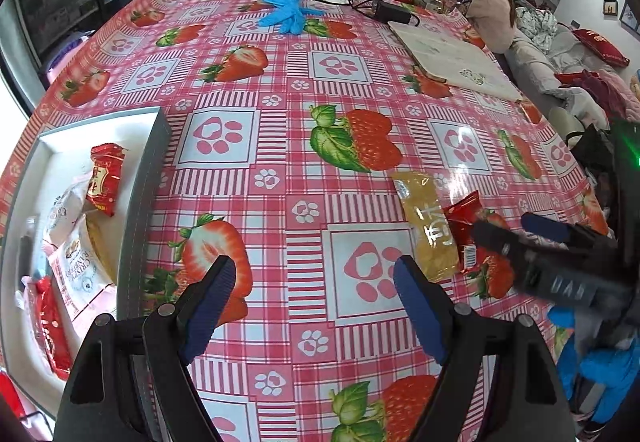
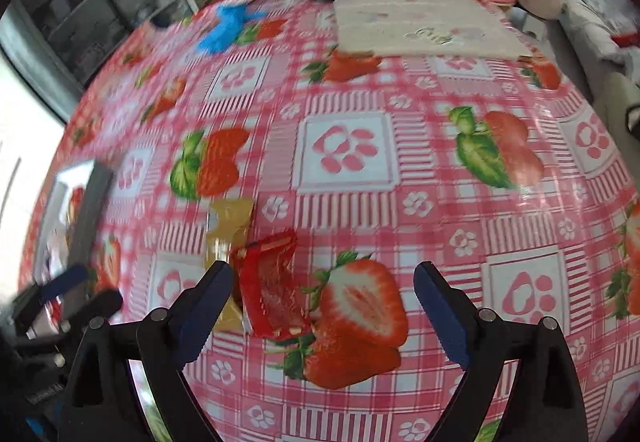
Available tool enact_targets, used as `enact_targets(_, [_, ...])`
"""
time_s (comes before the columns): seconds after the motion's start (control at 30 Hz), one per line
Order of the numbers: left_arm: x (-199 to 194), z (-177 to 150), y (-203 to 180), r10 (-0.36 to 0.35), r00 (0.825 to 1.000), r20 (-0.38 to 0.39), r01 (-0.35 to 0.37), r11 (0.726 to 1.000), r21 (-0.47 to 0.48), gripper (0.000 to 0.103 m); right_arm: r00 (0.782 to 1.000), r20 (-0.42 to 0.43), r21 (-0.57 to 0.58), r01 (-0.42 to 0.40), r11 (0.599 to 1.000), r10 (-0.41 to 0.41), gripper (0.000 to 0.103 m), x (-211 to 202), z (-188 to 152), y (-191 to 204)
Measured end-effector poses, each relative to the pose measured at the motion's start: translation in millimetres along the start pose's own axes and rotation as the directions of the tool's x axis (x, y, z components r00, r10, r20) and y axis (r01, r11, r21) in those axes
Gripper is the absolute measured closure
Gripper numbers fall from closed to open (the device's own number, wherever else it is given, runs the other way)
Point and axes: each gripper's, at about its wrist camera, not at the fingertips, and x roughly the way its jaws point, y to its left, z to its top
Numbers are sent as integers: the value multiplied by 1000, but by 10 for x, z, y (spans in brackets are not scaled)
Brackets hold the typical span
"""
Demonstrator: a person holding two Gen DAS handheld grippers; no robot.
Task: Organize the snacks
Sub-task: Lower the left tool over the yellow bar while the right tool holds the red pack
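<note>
Right claw (image 2: 322, 308) w/ jaws spread wide, nothing between them, hovering just above the red snack packet (image 2: 272, 286) lying flat on the table (image 2: 440, 177). Yellow snack packet (image 2: 228, 230) lies alongside it, touching, partly under the red one's edge. Left claw (image 1: 314, 292) also wide apart & empty, over bare tablecloth between the two packets and the white tray (image 1: 132, 123) w/ grey wall at table's left edge. Tray holds several snacks: red packet (image 1: 106, 177), white cranberry bag (image 1: 78, 274), another red one (image 1: 50, 334). Farther back: blue gloves (image 1: 286, 11), pale board (image 1: 448, 57), black box w/ cables (image 1: 390, 11). Person in pink (image 1: 490, 11) sits at far end.
</note>
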Motion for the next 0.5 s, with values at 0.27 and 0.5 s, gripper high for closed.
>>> enact_targets(0.27, [80, 57, -120, 11, 1000, -24, -10, 1000, 19, 19, 995, 11, -54, 99, 994, -99, 71, 123, -71, -29])
enact_targets(0.5, [503, 222, -597, -12, 996, -84, 15, 999, 35, 18, 995, 11, 7, 95, 995, -95, 70, -86, -296, -482])
